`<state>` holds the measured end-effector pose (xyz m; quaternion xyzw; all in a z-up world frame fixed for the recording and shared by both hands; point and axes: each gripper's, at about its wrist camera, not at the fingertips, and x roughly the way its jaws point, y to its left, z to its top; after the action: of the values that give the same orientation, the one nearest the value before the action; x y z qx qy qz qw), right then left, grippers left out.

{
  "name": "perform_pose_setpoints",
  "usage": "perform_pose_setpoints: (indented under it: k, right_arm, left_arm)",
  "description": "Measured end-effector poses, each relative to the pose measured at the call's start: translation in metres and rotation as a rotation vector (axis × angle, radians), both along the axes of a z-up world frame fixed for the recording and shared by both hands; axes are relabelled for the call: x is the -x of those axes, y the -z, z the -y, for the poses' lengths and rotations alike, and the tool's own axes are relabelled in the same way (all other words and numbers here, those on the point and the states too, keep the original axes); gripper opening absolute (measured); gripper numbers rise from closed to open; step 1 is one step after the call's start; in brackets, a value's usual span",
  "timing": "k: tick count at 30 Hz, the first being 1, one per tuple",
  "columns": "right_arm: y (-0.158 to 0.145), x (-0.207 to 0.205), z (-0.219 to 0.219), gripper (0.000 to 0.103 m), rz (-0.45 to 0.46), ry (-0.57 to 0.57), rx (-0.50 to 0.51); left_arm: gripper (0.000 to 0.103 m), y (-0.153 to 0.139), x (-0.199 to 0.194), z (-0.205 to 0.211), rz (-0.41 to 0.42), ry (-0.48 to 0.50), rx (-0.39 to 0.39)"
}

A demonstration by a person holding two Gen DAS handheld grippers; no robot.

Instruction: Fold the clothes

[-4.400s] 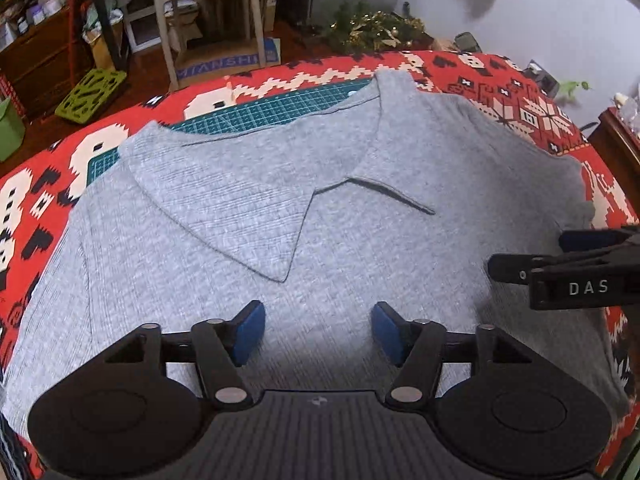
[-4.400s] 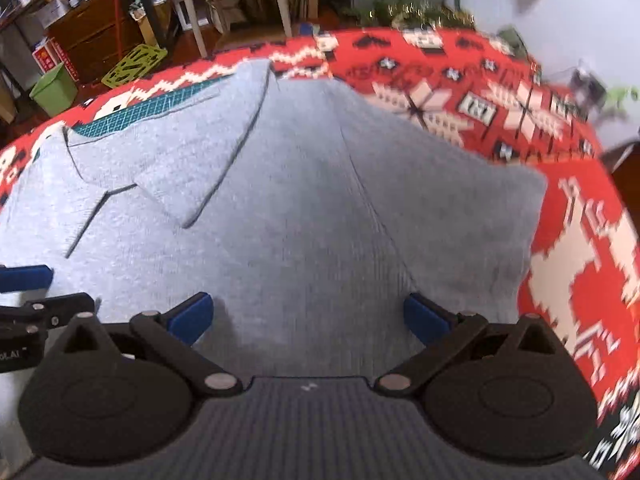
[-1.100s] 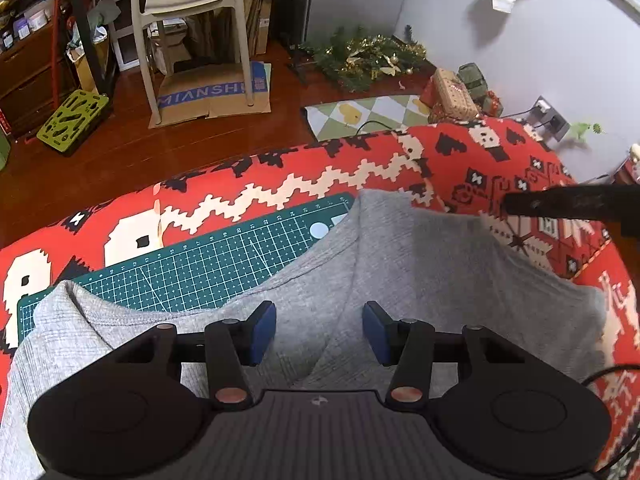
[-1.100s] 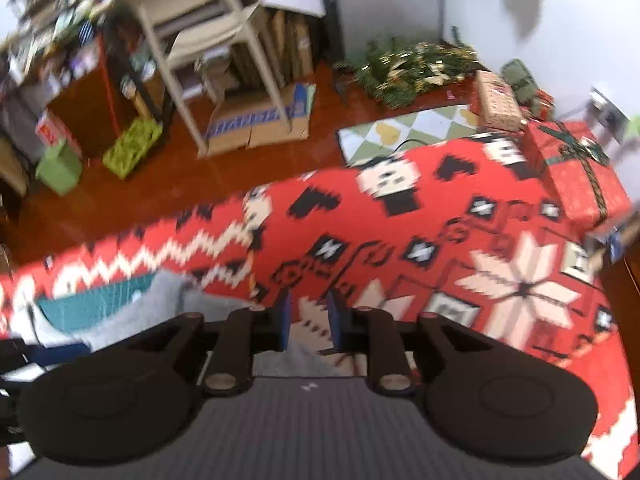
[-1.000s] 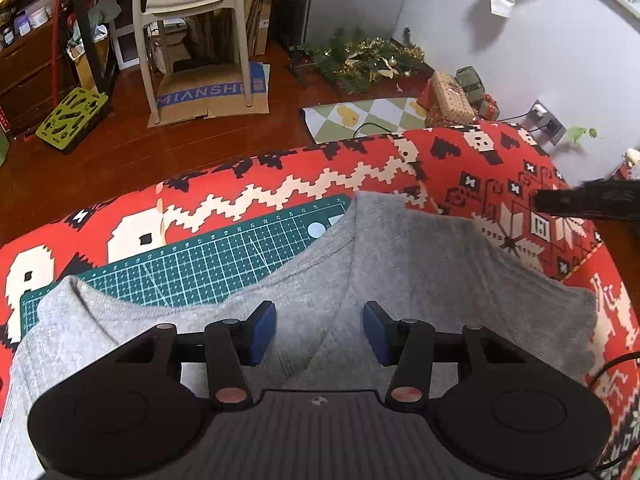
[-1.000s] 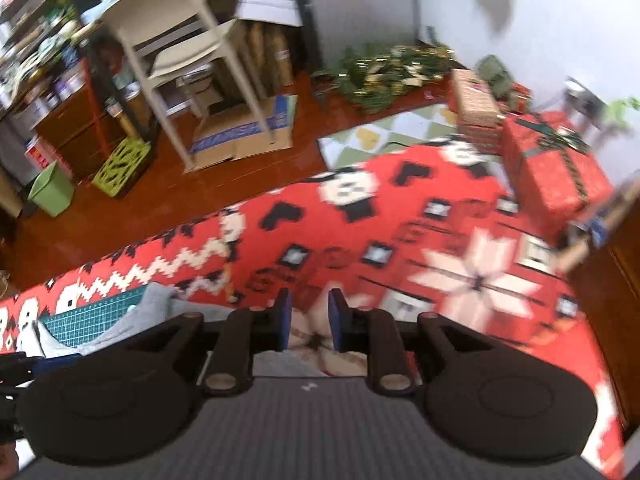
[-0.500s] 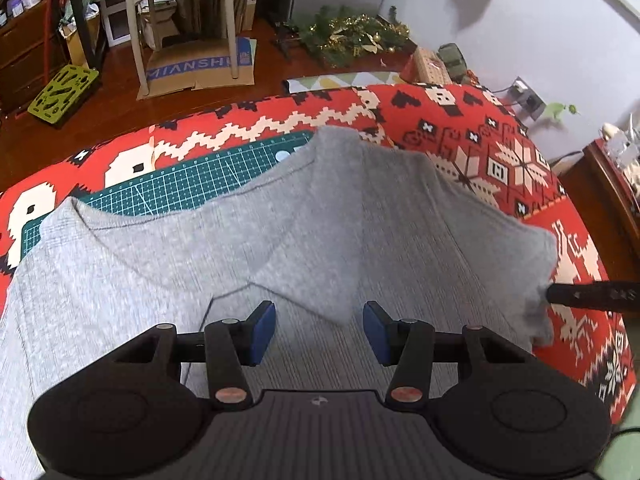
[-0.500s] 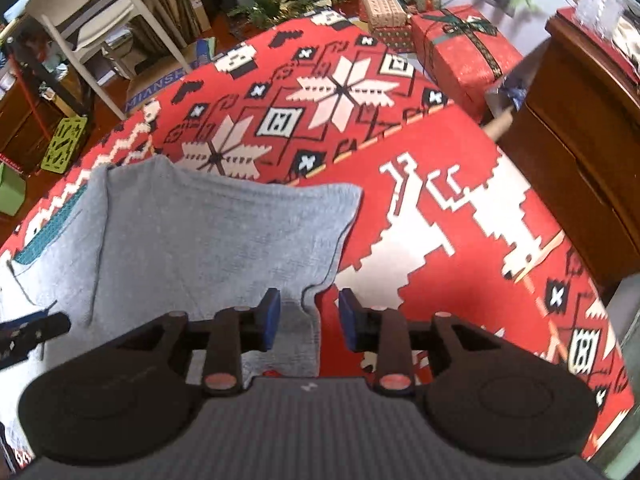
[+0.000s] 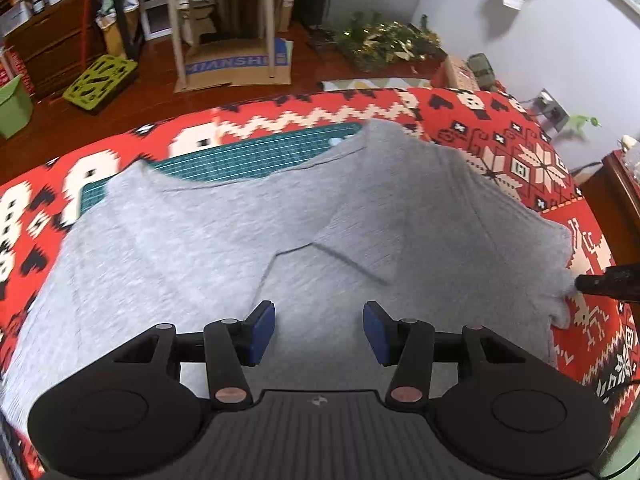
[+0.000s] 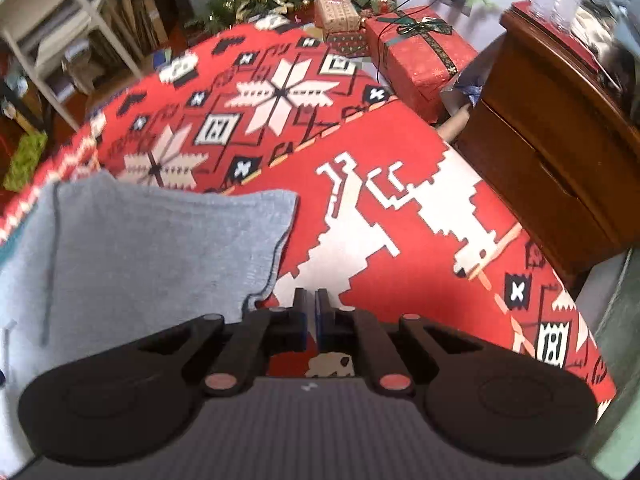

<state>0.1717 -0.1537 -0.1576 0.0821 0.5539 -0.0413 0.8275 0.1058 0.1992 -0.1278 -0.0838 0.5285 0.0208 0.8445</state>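
Note:
A grey polo shirt (image 9: 200, 248) lies spread flat on the red patterned tablecloth (image 9: 520, 156), collar (image 9: 352, 240) towards the far side. My left gripper (image 9: 319, 332) hovers open over the shirt's chest just below the collar, with nothing between its blue pads (image 9: 262, 332). The shirt's right sleeve (image 10: 180, 240) ends just left of my right gripper (image 10: 311, 304), whose jaws are shut with no cloth visible between them. In the left wrist view the right gripper (image 9: 580, 284) has its tip against the sleeve (image 9: 532, 256) hem.
A green cutting mat (image 9: 248, 156) shows beyond the collar. A wooden cabinet (image 10: 560, 152) stands close off the table's right edge, with wrapped gift boxes (image 10: 416, 52) behind it. A white chair (image 9: 224, 12) stands on the floor past the far edge.
The shirt now lies flat and more of it is in the left view. The right jaws, part open around the sleeve hem half a second ago, have shut just right of it.

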Motion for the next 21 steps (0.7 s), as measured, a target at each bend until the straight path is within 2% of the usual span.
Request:
perform_pose_setpoints:
  k: [6,14,21]
  right_arm:
    - [-0.028,0.018,-0.032,0.010,0.015,-0.089,-0.040]
    - [-0.042,0.045,-0.114,0.010,0.007,-0.243,-0.102]
    - [-0.048,0.060,-0.186,0.010,-0.013,-0.388,-0.115]
  left_arm:
    - [0.049,-0.008,0.045,-0.026,-0.024,-0.114,-0.011]
    - [0.049,-0.004,0.113,-0.080,-0.067,-0.363,-0.070]
    - [0.049,0.001,0.154,-0.125,-0.068,-0.584,-0.104]
